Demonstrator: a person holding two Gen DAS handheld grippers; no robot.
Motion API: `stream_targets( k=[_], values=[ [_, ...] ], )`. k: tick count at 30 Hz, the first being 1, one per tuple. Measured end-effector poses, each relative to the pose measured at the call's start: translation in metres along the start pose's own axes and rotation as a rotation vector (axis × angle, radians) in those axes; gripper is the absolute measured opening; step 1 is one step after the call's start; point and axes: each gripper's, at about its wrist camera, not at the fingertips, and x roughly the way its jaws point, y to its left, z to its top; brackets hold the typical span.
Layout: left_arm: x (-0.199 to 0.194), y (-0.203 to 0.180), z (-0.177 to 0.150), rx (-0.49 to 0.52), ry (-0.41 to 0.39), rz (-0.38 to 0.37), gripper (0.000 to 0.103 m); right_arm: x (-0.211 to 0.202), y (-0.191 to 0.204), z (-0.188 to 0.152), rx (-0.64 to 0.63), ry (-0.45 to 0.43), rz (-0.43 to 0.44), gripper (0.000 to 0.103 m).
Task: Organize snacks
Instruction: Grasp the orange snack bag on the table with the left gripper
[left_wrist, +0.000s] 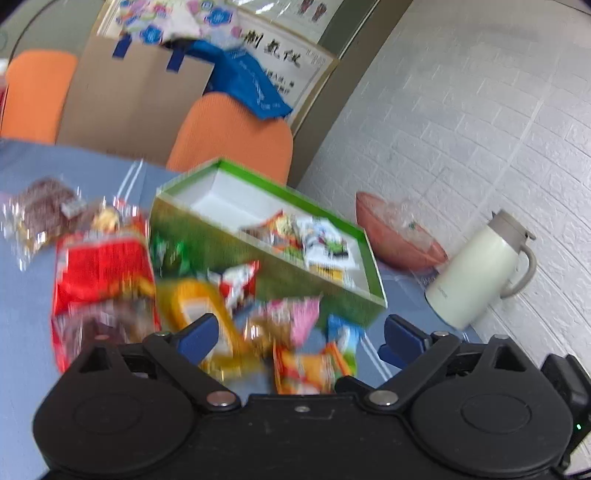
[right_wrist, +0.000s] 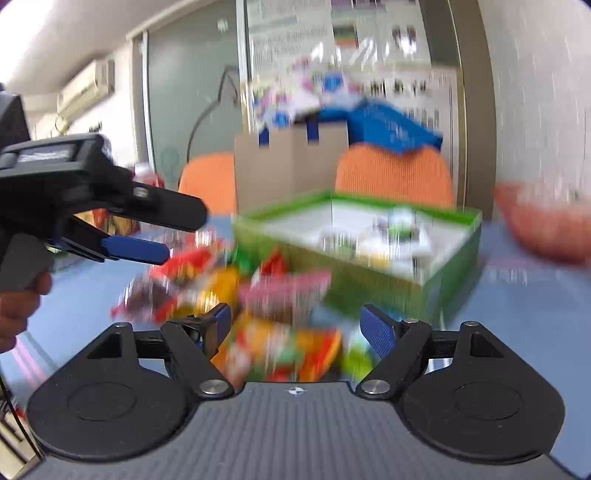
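Note:
A green box (left_wrist: 229, 254) (right_wrist: 388, 284) with a white lining stands on the blue table and holds a few snack packets (left_wrist: 314, 240) at its right end. In front of it lies a loose pile of snacks: a big red bag (left_wrist: 99, 273), a yellow packet (left_wrist: 195, 302), a pink packet (left_wrist: 295, 314) (right_wrist: 284, 288) and an orange packet (left_wrist: 306, 369) (right_wrist: 284, 350). My left gripper (left_wrist: 299, 336) is open above the pile, nothing between its pads. My right gripper (right_wrist: 295, 328) is open too, low over the orange packet. The left gripper (right_wrist: 147, 236) also shows at the left of the right wrist view.
A cream thermos jug (left_wrist: 476, 273) and a reddish bowl (left_wrist: 399, 236) (right_wrist: 546, 221) stand right of the box, by the white brick wall. Brown wrapped snacks (left_wrist: 40, 210) lie far left. Behind the table are two orange chairs (left_wrist: 236, 136) and a cardboard box (left_wrist: 129, 99). Both views are motion-blurred.

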Motion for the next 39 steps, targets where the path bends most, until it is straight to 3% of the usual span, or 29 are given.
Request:
stream_targets(
  k=[5,11,12,13,14,15,16,18,19,24,27,28,30,32,34,37,39],
  values=[
    [0.017,0.01,-0.022,-0.065,0.09,-0.041,0.103,0.01,-0.003,-0.013,0.042,0.101,-0.006,0.103],
    [0.038,0.016,-0.024,-0.104,0.121,-0.066,0.102,0.027,-0.004,-0.01,0.1,0.128,0.022,0.103],
    [0.042,0.017,-0.023,-0.108,0.126,-0.066,0.097,0.027,-0.004,-0.01,0.103,0.128,0.026,0.103],
    [0.046,0.017,-0.022,-0.106,0.133,-0.069,0.085,0.026,-0.002,-0.011,0.103,0.129,0.029,0.103],
    [0.049,0.018,-0.023,-0.102,0.142,-0.072,0.067,0.025,0.0,-0.011,0.098,0.126,0.036,0.095],
    [0.052,0.019,-0.023,-0.1,0.154,-0.072,0.057,0.023,0.001,-0.012,0.092,0.123,0.044,0.089],
    [0.054,0.02,-0.025,-0.096,0.158,-0.063,0.053,0.022,0.002,-0.012,0.089,0.123,0.046,0.079],
    [0.05,0.022,-0.028,-0.098,0.156,-0.063,0.05,0.021,0.006,-0.013,0.077,0.145,0.021,0.049],
    [0.046,0.022,-0.03,-0.102,0.163,-0.068,0.046,0.02,0.007,-0.013,0.069,0.148,0.015,0.047],
    [0.019,0.023,-0.042,-0.093,0.154,-0.074,0.047,0.003,0.015,-0.015,0.049,0.148,0.073,0.045],
    [0.015,0.026,-0.046,-0.11,0.144,-0.051,0.07,0.001,0.021,-0.019,0.024,0.158,0.089,0.049],
    [0.016,0.027,-0.045,-0.119,0.143,-0.049,0.084,0.001,0.022,-0.02,0.022,0.158,0.087,0.053],
    [0.016,0.028,-0.044,-0.136,0.139,-0.051,0.093,0.002,0.021,-0.019,0.027,0.157,0.08,0.054],
    [0.016,0.027,-0.041,-0.135,0.132,-0.073,0.103,0.002,0.019,-0.018,0.038,0.145,0.078,0.062],
    [0.019,0.024,-0.039,-0.122,0.132,-0.08,0.102,0.004,0.017,-0.016,0.05,0.138,0.078,0.069],
    [0.03,0.023,-0.041,-0.11,0.164,-0.076,0.083,0.008,0.017,-0.017,0.052,0.137,0.078,0.071],
    [0.031,0.021,-0.043,-0.094,0.16,-0.06,0.076,0.01,0.019,-0.019,0.044,0.147,0.076,0.058]
  ],
)
